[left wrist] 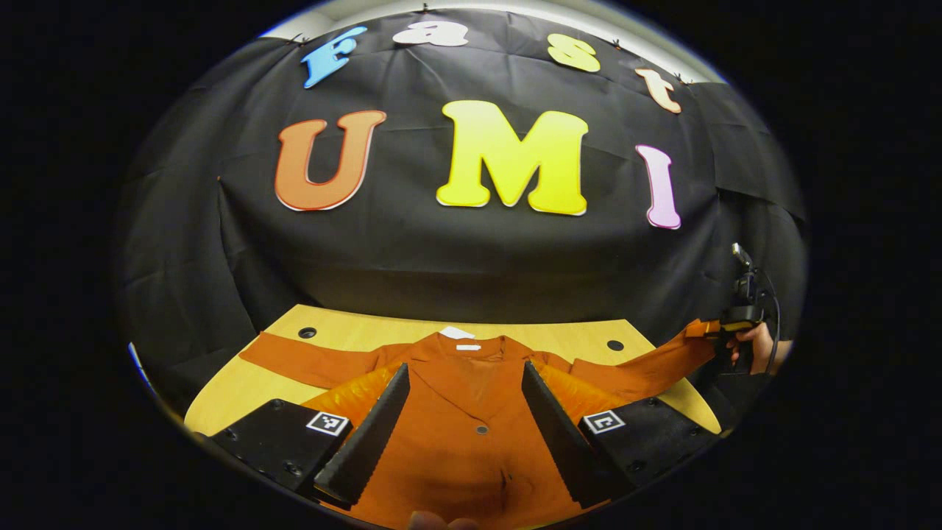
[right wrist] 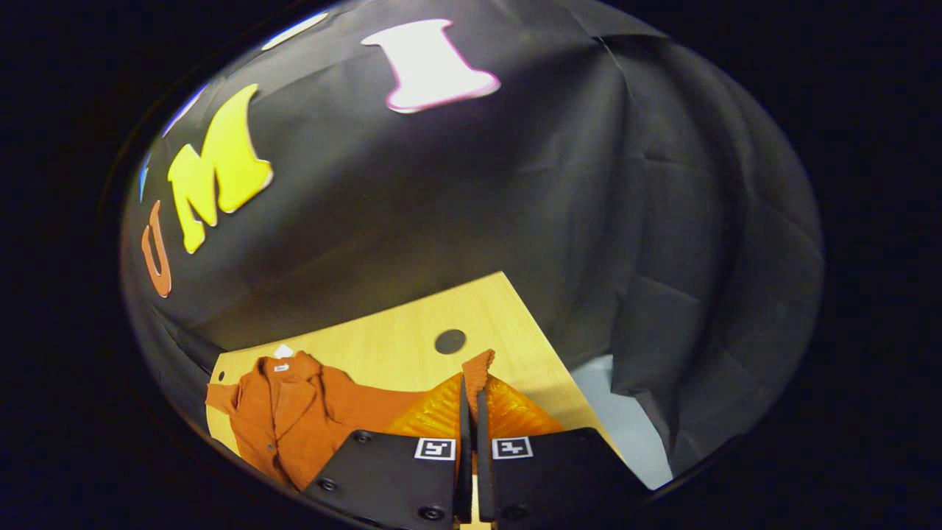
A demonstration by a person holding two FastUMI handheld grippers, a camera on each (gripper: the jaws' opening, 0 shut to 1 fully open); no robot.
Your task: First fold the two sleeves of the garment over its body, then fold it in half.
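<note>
Your left gripper [left wrist: 465,401] hung over the front of the orange garment [left wrist: 471,412] with its two fingers spread wide apart and nothing between them; a button on the placket showed in the gap. The garment lay flat and face up on the pale wooden table [left wrist: 368,331], collar toward the booth's black wall, and both sleeves were spread out to the sides, not folded over the body. The sleeve on the left of that view [left wrist: 309,361] rested on the tabletop. In the left gripper view you could see your other gripper [left wrist: 739,320] at the far right, held in a hand [left wrist: 758,342], gripping the cuff of the other sleeve [left wrist: 647,364], which rose slightly from the table toward it. In the right gripper view, your right gripper [right wrist: 472,397] had its fingers pressed together on that sleeve's cuff [right wrist: 477,368], with the cloth standing up between them, just beside a round hole [right wrist: 450,341] in the table.
</note>
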